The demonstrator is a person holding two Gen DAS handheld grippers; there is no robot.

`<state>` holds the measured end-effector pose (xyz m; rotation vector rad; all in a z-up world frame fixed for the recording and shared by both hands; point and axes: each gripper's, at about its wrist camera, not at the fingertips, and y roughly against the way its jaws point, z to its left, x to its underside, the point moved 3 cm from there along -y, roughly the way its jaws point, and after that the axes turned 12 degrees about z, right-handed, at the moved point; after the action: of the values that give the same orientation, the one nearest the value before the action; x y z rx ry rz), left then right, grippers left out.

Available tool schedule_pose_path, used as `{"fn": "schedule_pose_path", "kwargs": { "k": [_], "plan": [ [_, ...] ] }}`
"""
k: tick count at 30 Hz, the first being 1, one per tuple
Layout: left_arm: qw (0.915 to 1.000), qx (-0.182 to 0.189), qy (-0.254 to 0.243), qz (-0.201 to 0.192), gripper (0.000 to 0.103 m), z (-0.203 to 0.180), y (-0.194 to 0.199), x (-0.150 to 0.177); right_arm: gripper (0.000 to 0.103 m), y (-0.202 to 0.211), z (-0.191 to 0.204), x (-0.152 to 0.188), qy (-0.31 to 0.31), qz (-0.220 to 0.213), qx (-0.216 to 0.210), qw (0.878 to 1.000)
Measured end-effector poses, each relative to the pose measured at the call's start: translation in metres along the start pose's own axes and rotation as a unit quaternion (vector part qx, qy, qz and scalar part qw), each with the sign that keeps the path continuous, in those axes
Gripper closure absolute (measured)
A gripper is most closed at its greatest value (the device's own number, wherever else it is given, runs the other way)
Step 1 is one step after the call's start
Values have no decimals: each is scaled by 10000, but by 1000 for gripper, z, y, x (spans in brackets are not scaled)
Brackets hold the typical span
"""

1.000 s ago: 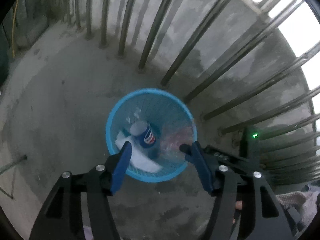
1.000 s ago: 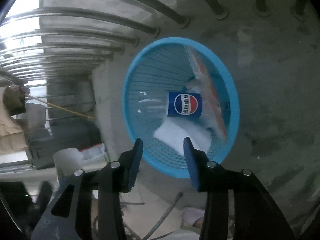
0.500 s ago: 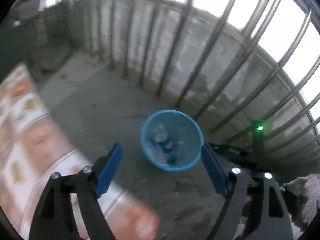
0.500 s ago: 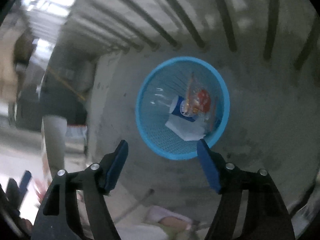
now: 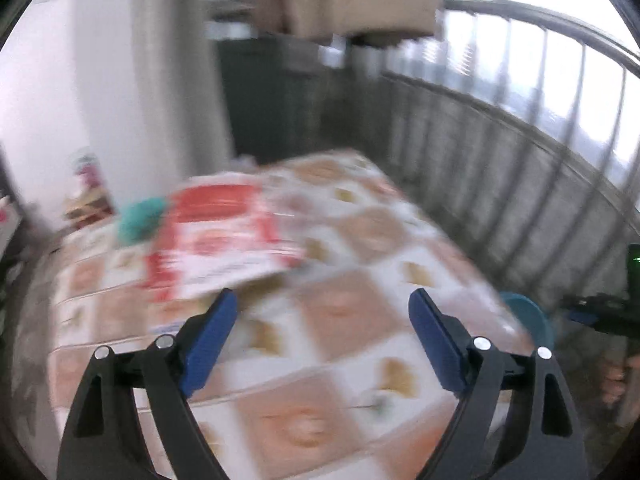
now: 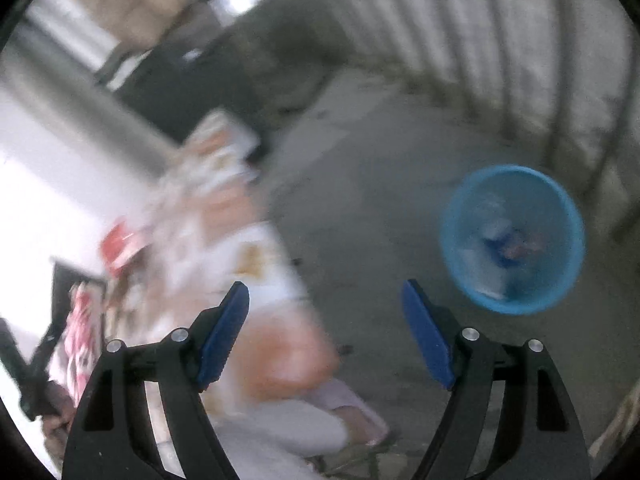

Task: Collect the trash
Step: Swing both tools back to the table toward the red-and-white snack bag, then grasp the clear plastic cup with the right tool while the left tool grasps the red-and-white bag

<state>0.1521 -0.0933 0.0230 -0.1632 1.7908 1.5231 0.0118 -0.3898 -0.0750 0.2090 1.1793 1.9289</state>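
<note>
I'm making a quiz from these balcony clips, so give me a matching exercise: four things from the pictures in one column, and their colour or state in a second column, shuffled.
Things:
1. basket
2. packet
3. left tongs
4. tablecloth

Colour or state:
A. wide open, nothing between them
B. red and white, lying on the table
C. light blue, standing on the concrete floor
D. patterned in orange and white squares

Pairs: 1-C, 2-B, 3-A, 4-D

My left gripper [image 5: 322, 336] and right gripper [image 6: 326, 332] have matt black plastic arms with blue pads [image 5: 208, 344] that look rubbery, and bright metal screws. The basket [image 6: 512, 240] is blue plastic mesh on a rough, stained concrete floor [image 6: 372, 184], near dull metal railing bars [image 5: 520, 148]. The table [image 5: 340, 320] wears a smooth checked cover, with a glossy red and white packet [image 5: 216, 248] near its far left corner.
</note>
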Motion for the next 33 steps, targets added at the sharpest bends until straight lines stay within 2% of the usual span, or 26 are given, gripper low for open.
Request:
{"fn": "schedule_pose_path", "kwargs": {
  "k": [3, 6, 9, 13, 15, 18, 22, 24, 26, 29, 33],
  "plan": [
    [9989, -377, 260, -108, 18, 38, 4, 7, 28, -18, 59, -8, 505, 193, -313, 9980],
    [9976, -463, 487, -164, 18, 75, 0, 13, 28, -43, 123, -17, 891, 431, -694, 9927],
    [9977, -330, 543, -216, 18, 98, -5, 14, 28, -61, 168, -25, 1257, 466, -663, 9888],
    [9979, -27, 630, -179, 18, 111, -18, 14, 28, -78, 216, -39, 1546, 482, -718, 9842],
    [9972, 202, 713, -76, 23, 118, -28, 11, 28, -90, 236, -50, 1569, 534, -762, 9832],
    [9947, 433, 928, 17, 28, 132, -40, 2, 28, -99, 252, -60, 1540, 598, -851, 9826],
    [9937, 473, 1013, 13, 28, 158, -52, -21, 28, -116, 263, -72, 1405, 698, -1034, 9822],
    [9944, 490, 922, 157, 28, 170, -67, -38, 28, -129, 264, -78, 1240, 801, -1117, 9827],
    [9952, 514, 788, 280, 29, 176, -82, -49, 29, -140, 256, -85, 886, 997, -1332, 9821],
    [9933, 746, 658, 582, 36, 185, -112, -65, 31, -159, 241, -99, 203, 1220, -1688, 9779],
    [9918, 846, 374, 877, 43, 186, -146, -78, 33, -177, 223, -120, -509, 1268, -1791, 9743]
  ]
}}
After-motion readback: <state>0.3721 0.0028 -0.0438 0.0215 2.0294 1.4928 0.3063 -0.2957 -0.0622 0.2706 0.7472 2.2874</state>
